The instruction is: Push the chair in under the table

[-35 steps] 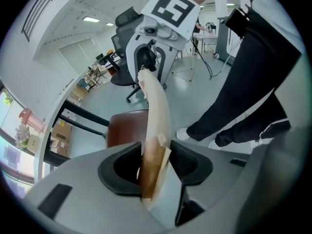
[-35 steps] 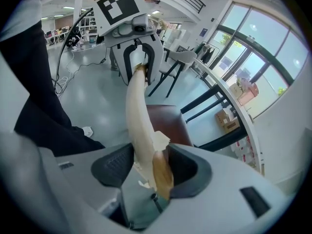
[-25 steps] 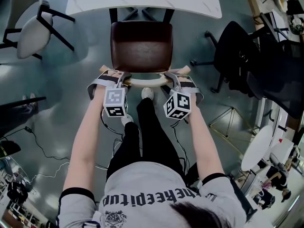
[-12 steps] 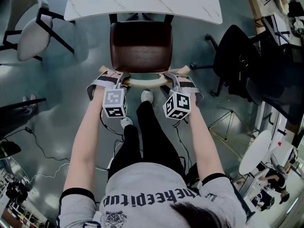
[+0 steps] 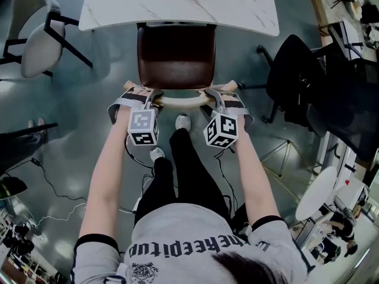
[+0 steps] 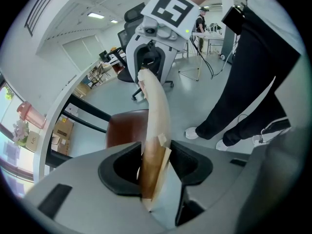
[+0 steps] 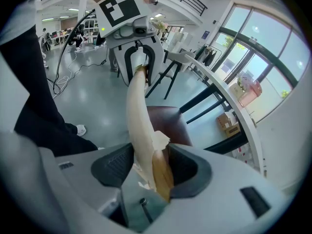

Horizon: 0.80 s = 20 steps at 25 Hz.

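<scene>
My left claw (image 5: 147,98) and right claw (image 5: 214,96) are each clamped on the curved, pale wooden back rail (image 5: 177,102) of the chair (image 5: 176,55). Its smooth brown seat sits partly under the white marble surface (image 5: 177,2).

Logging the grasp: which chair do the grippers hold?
The brown chair: left gripper and right gripper clamp its pale backrest. The grey chair and black chair stand apart.

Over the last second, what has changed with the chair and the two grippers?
The chair slid forward toward the table; its seat's far edge now sits under it. Nothing was let go: the left gripper and right gripper stay clamped on the curved backrest.
</scene>
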Each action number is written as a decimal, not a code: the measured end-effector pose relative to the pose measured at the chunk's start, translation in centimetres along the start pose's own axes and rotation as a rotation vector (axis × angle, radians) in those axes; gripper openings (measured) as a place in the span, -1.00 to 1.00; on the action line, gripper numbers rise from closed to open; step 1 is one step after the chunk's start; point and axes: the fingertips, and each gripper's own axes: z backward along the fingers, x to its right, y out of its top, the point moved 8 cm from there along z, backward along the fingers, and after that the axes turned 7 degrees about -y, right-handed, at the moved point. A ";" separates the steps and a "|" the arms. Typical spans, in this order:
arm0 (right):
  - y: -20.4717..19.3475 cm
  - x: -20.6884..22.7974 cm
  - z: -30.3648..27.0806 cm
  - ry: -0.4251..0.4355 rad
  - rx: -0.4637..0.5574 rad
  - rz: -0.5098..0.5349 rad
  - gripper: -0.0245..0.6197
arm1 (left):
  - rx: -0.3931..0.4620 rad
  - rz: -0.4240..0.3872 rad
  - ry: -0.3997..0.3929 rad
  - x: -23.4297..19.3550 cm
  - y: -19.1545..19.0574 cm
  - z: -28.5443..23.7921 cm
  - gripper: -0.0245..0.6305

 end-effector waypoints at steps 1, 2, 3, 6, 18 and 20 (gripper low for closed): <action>-0.1 0.2 -0.1 0.000 0.000 0.001 -0.23 | 0.001 0.000 0.001 -0.2 0.0 0.0 -0.35; -0.1 0.3 -0.1 0.002 0.000 0.002 -0.23 | 0.001 0.000 0.001 -0.3 0.1 -0.1 -0.35; -0.2 0.5 -0.2 0.003 0.000 0.003 -0.23 | 0.002 -0.001 0.002 -0.5 0.1 -0.1 -0.35; -0.2 0.8 -0.3 0.007 0.003 0.006 -0.23 | 0.004 -0.003 0.001 -0.8 0.1 -0.1 -0.35; -0.7 2.8 -1.4 0.009 -0.007 0.019 -0.22 | 0.005 0.016 0.012 -2.6 0.2 -0.6 -0.35; -0.8 3.2 -1.6 0.010 -0.006 0.023 -0.22 | 0.005 0.019 0.014 -3.0 0.3 -0.6 -0.35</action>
